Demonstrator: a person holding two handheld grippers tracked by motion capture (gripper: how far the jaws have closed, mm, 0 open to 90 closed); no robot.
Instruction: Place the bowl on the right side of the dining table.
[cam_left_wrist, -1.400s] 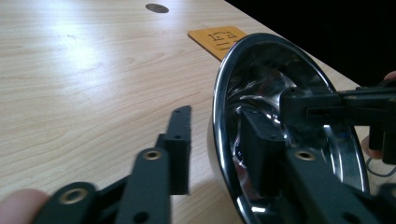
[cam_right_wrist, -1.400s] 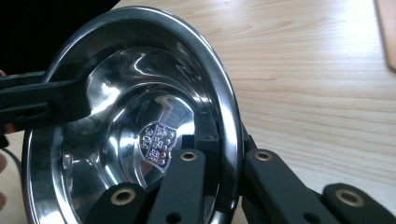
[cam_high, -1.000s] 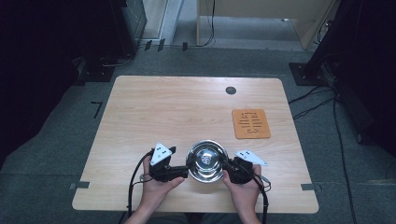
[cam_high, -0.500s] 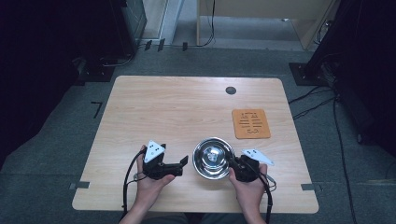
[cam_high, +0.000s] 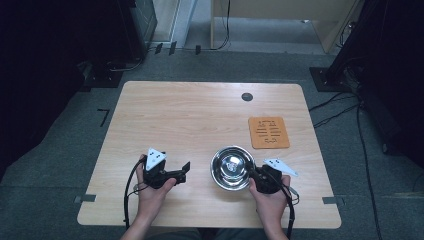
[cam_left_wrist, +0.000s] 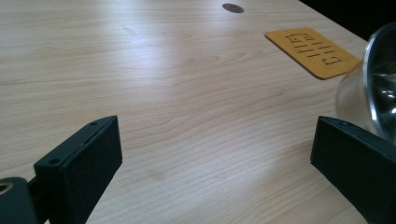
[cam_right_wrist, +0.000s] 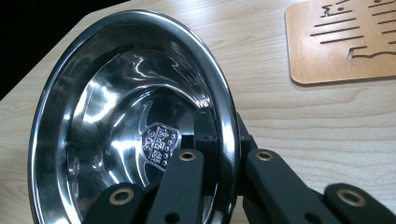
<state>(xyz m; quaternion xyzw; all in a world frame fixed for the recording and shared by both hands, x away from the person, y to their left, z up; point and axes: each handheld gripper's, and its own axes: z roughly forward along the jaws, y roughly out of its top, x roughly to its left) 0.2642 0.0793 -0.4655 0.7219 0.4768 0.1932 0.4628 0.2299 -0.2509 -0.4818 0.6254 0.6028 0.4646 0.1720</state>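
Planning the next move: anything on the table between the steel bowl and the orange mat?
Nothing visible. The steel bowl, clamped at its rim by the right gripper, has bare wooden table between it and the orange mat.

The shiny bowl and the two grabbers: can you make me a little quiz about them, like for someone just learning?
1. True or false: the left gripper is clamped on the bowl.
2. Which part of the bowl does the right gripper pinch? A) the rim B) the bottom C) nothing
3. Fill in: the orange mat lies on the table beyond the bowl, toward the ____ gripper's side.

Key:
1. False. Its jaws stand open beside the bowl, with only bare table between them.
2. A. One jaw is inside the rim, one outside.
3. right
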